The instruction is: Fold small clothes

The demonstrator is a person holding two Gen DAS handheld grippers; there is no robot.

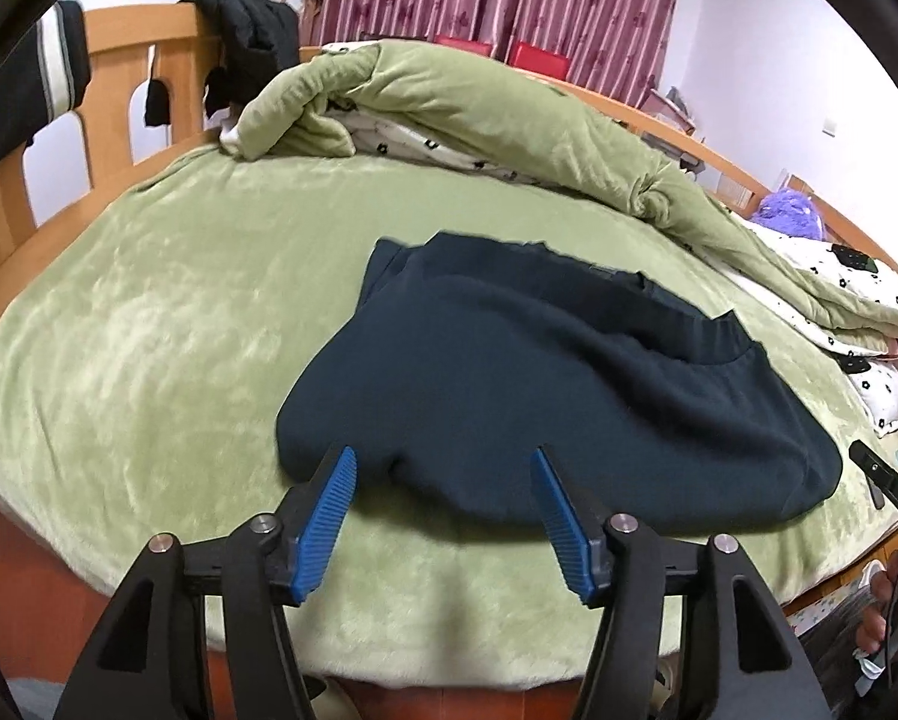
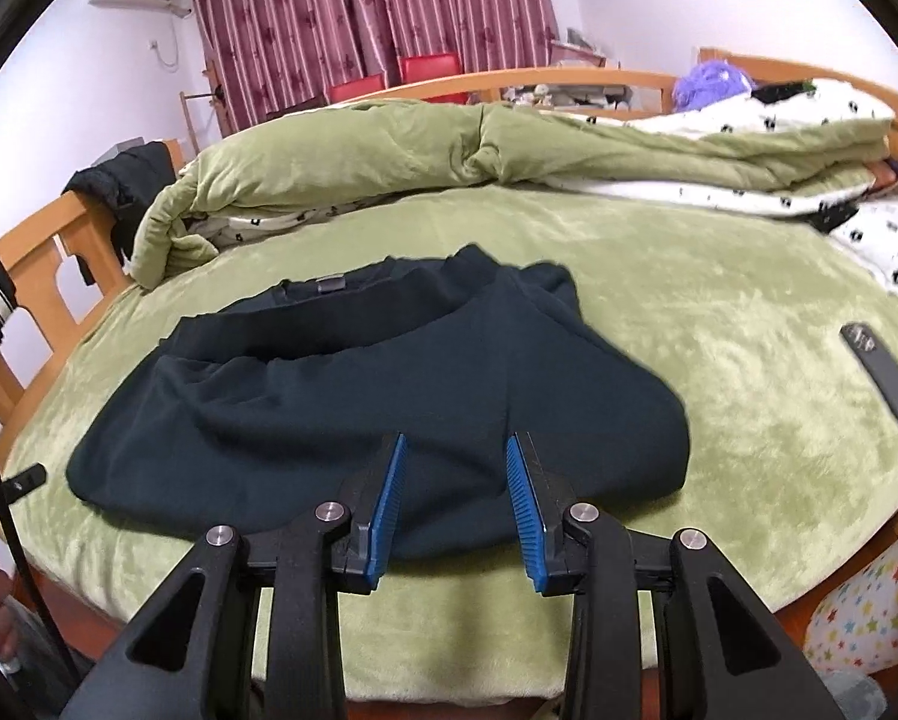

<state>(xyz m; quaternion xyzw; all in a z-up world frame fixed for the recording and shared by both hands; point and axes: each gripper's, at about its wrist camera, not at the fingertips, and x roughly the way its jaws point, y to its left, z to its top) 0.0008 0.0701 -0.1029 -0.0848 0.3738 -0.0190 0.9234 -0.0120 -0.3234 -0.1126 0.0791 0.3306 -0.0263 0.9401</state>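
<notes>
Both tools, left tool (image 1: 443,456) and right tool (image 2: 455,441), hang apart and hold nothing. The dark top (image 1: 545,384) lies folded over on the bed (image 1: 167,312). More folds may be left.

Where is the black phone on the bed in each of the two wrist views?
Left wrist: the black phone is at the far right edge, only partly seen, right of the dark garment.
Right wrist: the phone lies at the right, on the green blanket.
Shared landmark: the dark garment at the centre.
</notes>
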